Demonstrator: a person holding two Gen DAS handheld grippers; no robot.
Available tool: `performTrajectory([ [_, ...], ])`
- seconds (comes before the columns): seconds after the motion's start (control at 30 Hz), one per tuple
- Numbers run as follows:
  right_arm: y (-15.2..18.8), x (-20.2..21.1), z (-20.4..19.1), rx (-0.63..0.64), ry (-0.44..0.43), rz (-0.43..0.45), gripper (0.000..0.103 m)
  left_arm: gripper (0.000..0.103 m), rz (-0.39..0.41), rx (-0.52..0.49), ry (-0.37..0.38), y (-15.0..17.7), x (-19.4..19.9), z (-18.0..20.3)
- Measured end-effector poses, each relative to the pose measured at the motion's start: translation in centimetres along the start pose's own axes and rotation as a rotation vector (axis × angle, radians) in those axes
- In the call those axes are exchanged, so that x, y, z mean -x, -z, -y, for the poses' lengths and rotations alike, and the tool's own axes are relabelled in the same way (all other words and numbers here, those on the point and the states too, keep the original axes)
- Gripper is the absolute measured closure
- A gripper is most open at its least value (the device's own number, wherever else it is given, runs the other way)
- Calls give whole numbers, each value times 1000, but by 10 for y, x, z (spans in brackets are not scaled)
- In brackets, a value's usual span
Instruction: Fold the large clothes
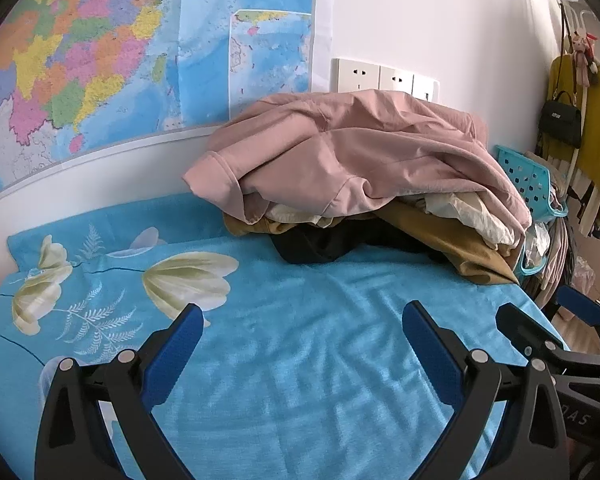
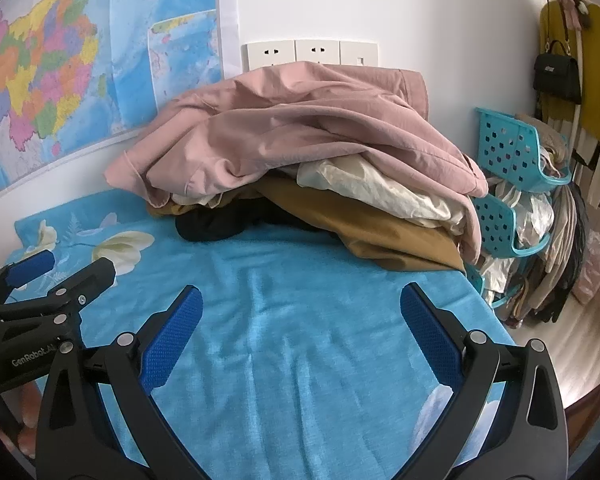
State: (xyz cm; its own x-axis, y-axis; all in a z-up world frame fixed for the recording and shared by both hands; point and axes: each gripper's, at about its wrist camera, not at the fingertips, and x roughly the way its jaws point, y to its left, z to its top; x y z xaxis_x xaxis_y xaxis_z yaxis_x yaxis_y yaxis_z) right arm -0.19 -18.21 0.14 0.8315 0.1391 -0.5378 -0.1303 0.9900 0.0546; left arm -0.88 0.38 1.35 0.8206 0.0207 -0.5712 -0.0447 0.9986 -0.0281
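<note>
Both grippers, left gripper [image 1: 302, 320] and right gripper [image 2: 302, 300], hung wide apart and empty above the blue bedsheet [image 2: 284, 320], folding unstarted, next probably needing the pink garment [image 2: 300, 128] pulled from the pile.

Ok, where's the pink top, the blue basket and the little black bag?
pink top [image 1: 360, 152], left wrist view, on its creased middle, atop the pile.
blue basket [image 2: 508, 148], right wrist view, on its holed side wall.
black bag [image 1: 560, 122], left wrist view, on its front.

Wall map [image 1: 80, 60], sockets [image 2: 310, 53], basket [image 2: 512, 148]
</note>
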Motion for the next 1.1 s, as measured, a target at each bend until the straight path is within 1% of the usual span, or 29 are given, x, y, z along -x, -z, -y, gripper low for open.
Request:
performTrajectory([
  [0.37,-1,3,-1,9,12,6,5,6,7,9,7,0,3,-1],
  [1.1,-3,2,-4,30,19,8,5,6,-4,23,10,1,1,-5],
])
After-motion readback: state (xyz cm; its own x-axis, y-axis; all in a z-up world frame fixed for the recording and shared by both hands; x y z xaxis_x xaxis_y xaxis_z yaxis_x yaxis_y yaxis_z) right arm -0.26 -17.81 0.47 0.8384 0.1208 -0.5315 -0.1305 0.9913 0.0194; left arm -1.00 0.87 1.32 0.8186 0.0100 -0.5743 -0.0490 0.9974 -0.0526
